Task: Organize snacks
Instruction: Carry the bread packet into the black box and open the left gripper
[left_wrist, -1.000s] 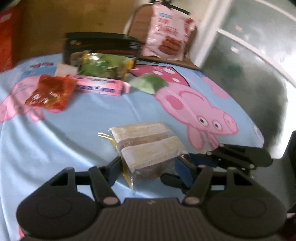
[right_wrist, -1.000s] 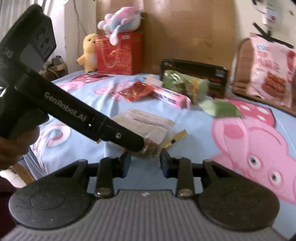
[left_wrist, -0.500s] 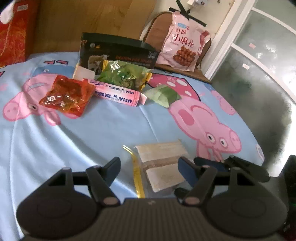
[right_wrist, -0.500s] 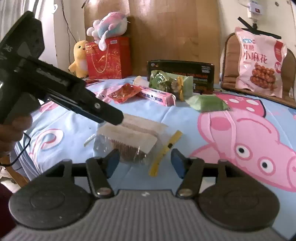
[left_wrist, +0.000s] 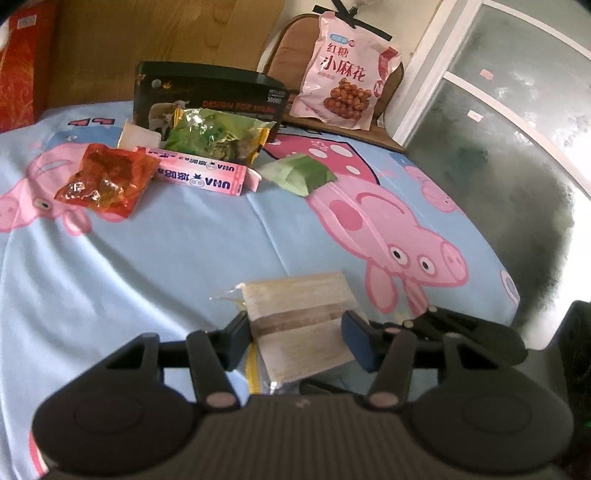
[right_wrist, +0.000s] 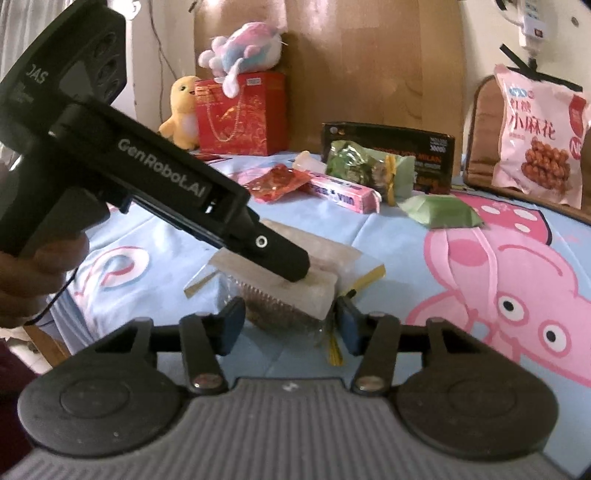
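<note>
A clear bag with a brown cake and pale labels (left_wrist: 299, 317) lies on the pig-print cloth (left_wrist: 184, 251). My left gripper (left_wrist: 295, 339) straddles it; its jaws are closing and the pads press the bag's two sides. From the right, one of my right gripper's fingers (left_wrist: 461, 328) reaches in. In the right wrist view the cake bag (right_wrist: 288, 299) sits between the closing jaws of my right gripper (right_wrist: 290, 325), pads just beside it. The left gripper (right_wrist: 295, 267) rests on its top there.
At the back lie a red packet (left_wrist: 103, 181), a pink UHA box (left_wrist: 199, 177), a green foil bag (left_wrist: 218, 136), a small green packet (left_wrist: 303, 173) and a black box (left_wrist: 210, 96). A big pink snack bag (left_wrist: 347, 85) leans on a chair. The table's edge drops off right.
A second ago the cake bag hung tilted between the grippers. Half a second ago it lay flat with both jaws wide. Both jaws have since narrowed around it.
</note>
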